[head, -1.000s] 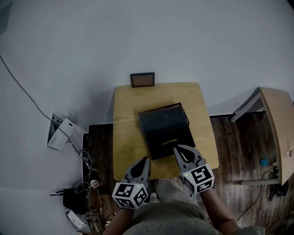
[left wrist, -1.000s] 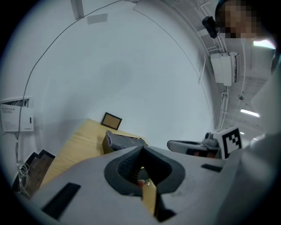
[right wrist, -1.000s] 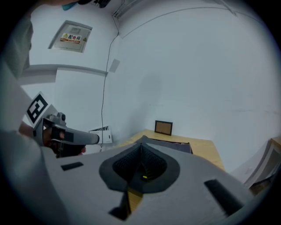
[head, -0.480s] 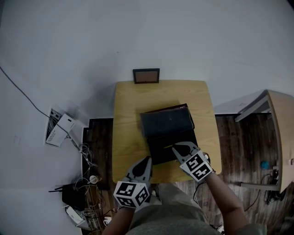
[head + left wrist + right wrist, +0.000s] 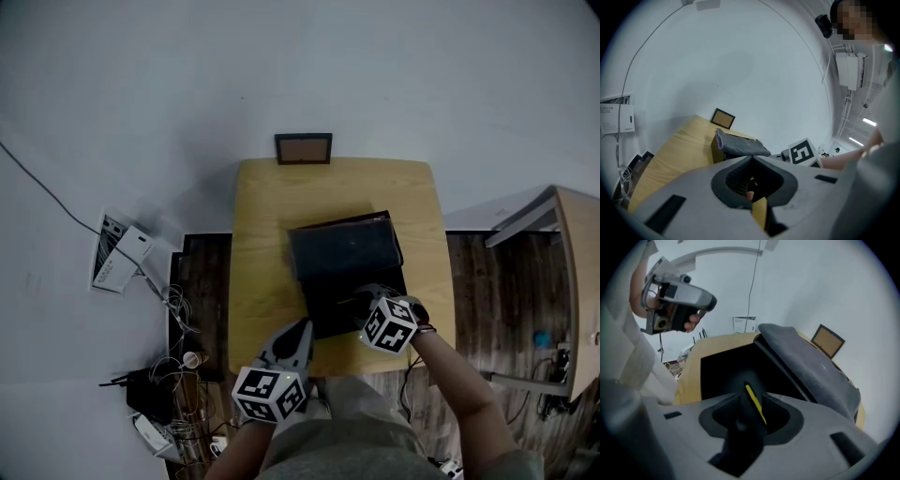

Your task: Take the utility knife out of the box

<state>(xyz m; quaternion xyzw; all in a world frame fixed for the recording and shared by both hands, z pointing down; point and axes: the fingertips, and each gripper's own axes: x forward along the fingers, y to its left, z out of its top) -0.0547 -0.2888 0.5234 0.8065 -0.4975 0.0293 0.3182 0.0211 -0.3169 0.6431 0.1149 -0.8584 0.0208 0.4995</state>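
Observation:
A black box [image 5: 319, 300] stands open on the wooden table [image 5: 262, 234], its dark lid [image 5: 342, 246] tipped back. My right gripper [image 5: 361, 298] points steeply down into the box. Its jaws are opening. The black utility knife with a yellow stripe [image 5: 754, 404] lies on the box floor and shows in the gap between them; the pads do not press on it. In the head view the knife is hidden by the gripper. My left gripper [image 5: 298, 328] hovers at the table's near edge, left of the box, with its tips together and nothing held.
A small framed picture [image 5: 303, 148] leans against the wall at the table's far edge. A white device [image 5: 117, 258] and tangled cables [image 5: 178, 375] lie on the floor to the left. A second wooden table [image 5: 577, 272] stands at the right.
My right gripper has dropped and tilted down into the open box, over the knife. The left gripper has stayed by the table's near edge.

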